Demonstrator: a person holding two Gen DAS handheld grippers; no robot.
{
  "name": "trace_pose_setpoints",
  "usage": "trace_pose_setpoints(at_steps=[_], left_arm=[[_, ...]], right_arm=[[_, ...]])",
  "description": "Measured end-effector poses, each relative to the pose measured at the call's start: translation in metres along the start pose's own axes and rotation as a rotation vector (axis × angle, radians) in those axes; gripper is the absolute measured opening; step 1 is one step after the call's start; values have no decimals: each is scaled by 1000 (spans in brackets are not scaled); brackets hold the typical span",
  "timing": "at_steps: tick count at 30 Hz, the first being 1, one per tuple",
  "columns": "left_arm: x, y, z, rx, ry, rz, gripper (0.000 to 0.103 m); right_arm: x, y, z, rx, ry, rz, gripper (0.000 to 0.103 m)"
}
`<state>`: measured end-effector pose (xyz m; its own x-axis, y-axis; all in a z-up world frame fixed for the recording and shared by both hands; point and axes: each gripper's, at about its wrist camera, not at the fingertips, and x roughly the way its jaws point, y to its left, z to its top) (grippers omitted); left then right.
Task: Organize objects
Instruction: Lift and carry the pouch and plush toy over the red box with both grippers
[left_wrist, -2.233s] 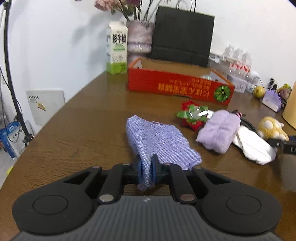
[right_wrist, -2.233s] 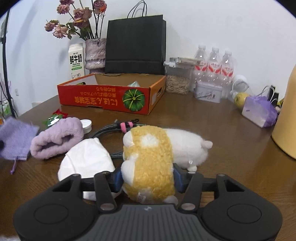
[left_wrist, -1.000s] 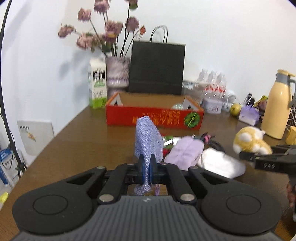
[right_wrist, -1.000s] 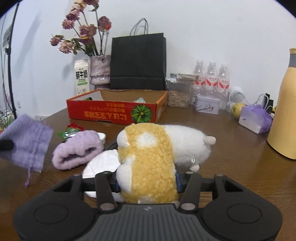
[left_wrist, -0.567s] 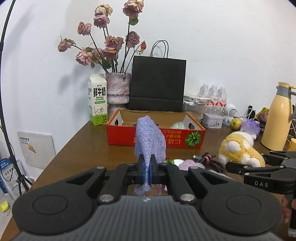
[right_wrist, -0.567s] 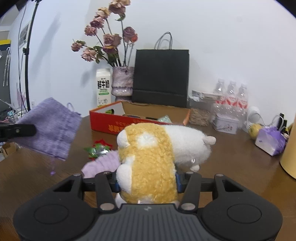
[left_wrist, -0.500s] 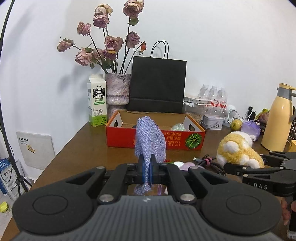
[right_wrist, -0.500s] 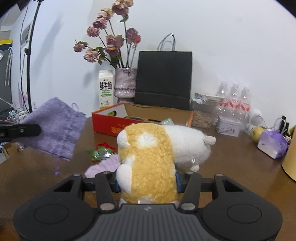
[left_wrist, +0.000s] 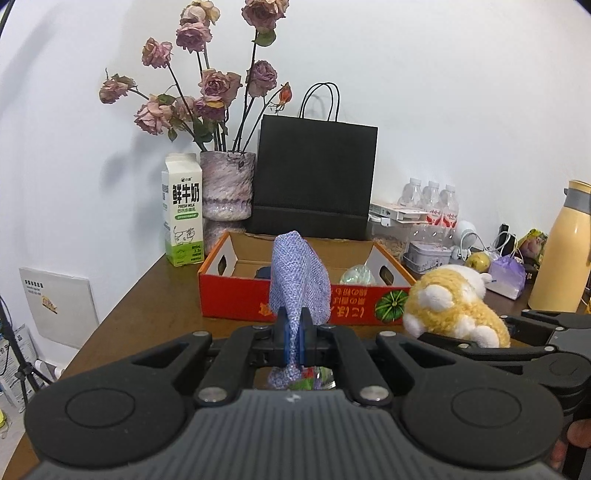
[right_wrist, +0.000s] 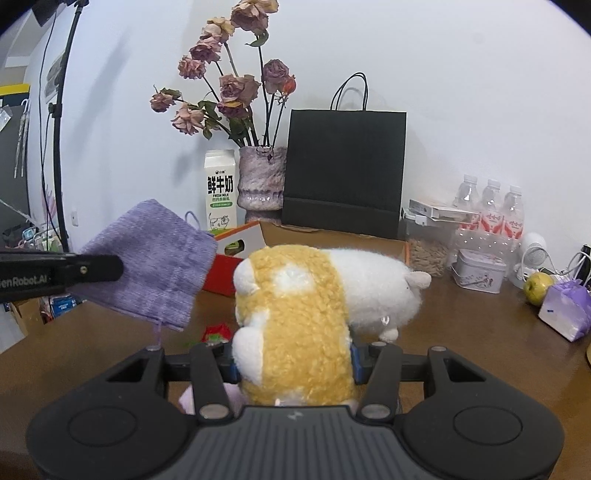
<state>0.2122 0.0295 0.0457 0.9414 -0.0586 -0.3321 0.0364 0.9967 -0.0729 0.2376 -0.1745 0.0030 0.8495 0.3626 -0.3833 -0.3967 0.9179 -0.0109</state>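
The purple pouch (left_wrist: 299, 280) is coarse woven cloth, matt, with a loose thread cord. The plush toy (right_wrist: 317, 310) has curly, fleecy yellow pile and smoother white fur. Both grippers, left (left_wrist: 294, 341) and right (right_wrist: 293, 363), are matt black plastic with ribbed grey housings, small metal pins and blue rubbery-looking pads. The table (right_wrist: 480, 347) is brown wood with a soft sheen. The far red box (left_wrist: 236, 295) is printed cardboard, raw brown inside. Behind it the black bag (left_wrist: 314, 177) is matt paper, the milk carton (left_wrist: 183, 218) glossy, the vase (left_wrist: 227, 188) rough and mottled, the bottles (right_wrist: 491, 210) clear plastic
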Motion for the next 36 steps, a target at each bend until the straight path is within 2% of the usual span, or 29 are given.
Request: trace_pose_setpoints(at_steps=[12,18,36], left_arm=[[42,0,26,1,-16,0,5],[66,3,38,-34,-10,3,5],[141,10,69,-58,-2,18,5]], right_arm=[[39,0,33,-7,-25,17,49],[61,-2,49,-7,-45,6,49],[126,-16,80,23,-36,18,49]])
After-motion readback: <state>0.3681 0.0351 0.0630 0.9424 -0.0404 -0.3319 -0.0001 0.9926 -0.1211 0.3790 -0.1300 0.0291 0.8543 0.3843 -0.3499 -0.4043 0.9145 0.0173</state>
